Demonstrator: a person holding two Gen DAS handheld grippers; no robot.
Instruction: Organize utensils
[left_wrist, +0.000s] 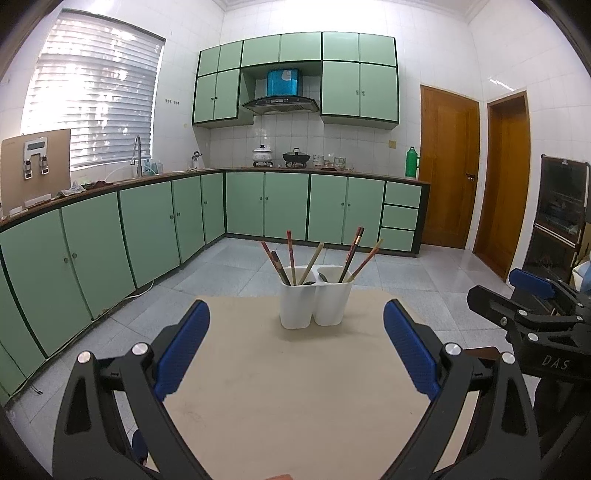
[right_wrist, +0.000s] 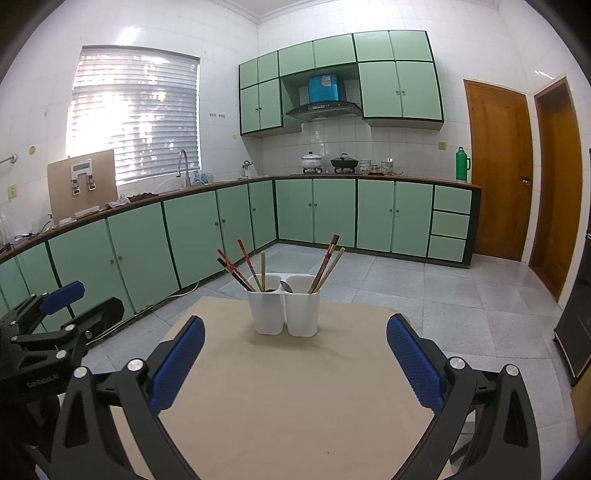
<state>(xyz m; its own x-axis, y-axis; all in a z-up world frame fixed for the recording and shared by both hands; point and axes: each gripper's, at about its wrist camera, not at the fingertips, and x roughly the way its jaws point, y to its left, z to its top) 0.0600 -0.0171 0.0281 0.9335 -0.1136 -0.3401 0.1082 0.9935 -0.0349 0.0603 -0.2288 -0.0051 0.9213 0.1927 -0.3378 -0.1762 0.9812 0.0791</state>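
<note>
Both tongs, left (left_wrist: 296, 345) and right (right_wrist: 295, 354), wide open, empty. Chopsticks (left_wrist: 291, 254) in holder (left_wrist: 316, 304): light, stiff, probably slippery; best pinched mid-shaft.

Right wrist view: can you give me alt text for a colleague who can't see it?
A white two-compartment holder stands on a beige table, with chopsticks and spoons in both halves. The open right tool faces it, empty; the left tool is at the left edge, before green kitchen cabinets.

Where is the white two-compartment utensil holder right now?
The white two-compartment plastic utensil holder stands upright at the far middle of the beige table, ahead of both open hand-held grippers, with chopsticks leaning in each compartment.
</note>
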